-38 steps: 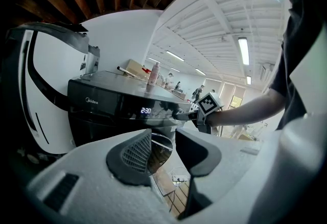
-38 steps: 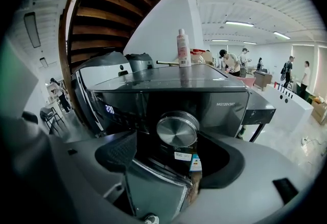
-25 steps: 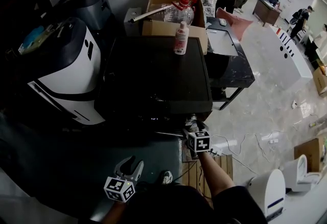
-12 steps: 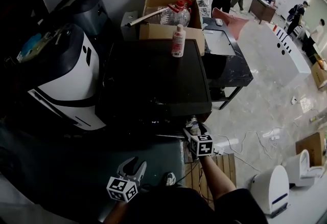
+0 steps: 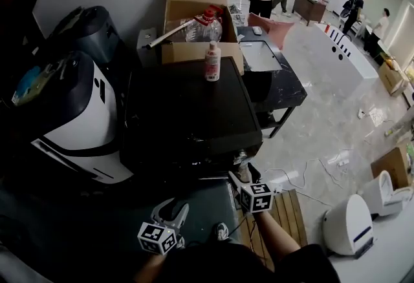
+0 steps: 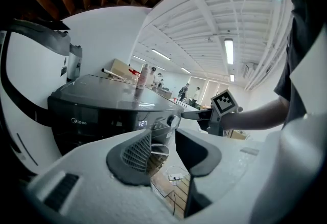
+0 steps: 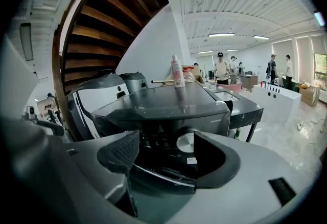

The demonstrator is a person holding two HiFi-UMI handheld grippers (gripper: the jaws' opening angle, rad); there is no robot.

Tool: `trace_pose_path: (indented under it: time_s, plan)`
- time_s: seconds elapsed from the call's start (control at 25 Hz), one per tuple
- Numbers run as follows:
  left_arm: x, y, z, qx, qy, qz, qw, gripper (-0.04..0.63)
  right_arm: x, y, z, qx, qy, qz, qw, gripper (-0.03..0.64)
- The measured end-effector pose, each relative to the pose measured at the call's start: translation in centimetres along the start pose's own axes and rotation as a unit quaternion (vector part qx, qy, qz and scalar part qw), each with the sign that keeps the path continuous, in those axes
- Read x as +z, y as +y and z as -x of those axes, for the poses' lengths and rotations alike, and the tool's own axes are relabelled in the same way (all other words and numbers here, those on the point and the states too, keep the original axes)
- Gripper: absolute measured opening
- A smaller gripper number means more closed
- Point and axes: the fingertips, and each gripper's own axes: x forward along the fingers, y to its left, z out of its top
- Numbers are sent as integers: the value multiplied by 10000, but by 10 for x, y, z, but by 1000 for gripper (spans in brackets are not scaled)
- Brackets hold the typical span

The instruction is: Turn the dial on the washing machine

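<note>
You're facing the dark washing machine [image 5: 187, 107]; your right gripper [image 5: 243, 168] is pointing at its front panel, jaws spread, just closing a little, gripping nothing; your left gripper [image 5: 172, 205] is hanging lower, jaws apart, empty; a white bottle [image 5: 211, 62] is standing at the lid's far edge; the dial [image 7: 185, 142] is sitting at the panel's right end, framed between your right jaws, untouched.

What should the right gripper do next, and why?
Probably ease the right gripper forward and slightly right, so the dial lies centred between its jaws. They stand open, have just been closing a little, and grip nothing; the dial sits ahead, nearer the right jaw.
</note>
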Motion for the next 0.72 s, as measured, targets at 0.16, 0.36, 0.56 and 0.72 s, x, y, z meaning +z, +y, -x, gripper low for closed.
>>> trace_pose_path:
  time_s: [0.16,0.36,0.56,0.72]
  plan:
    - [11,6,2,-288,-28,-119,9995,152,11,15,18,-163,-222,-76,9996,315]
    - [19,15,8,-582,-7,-226,9980,152,12,38,41,-362,-375,-305,9982,296]
    - [26,22,15,-856,-8,-328,9958,150,6,60,58,-604,-454,-438,9962,271]
    - [26,26,22,-1069,22,-403,9934,146,4,71,71,-843,-535,-473,9939,242]
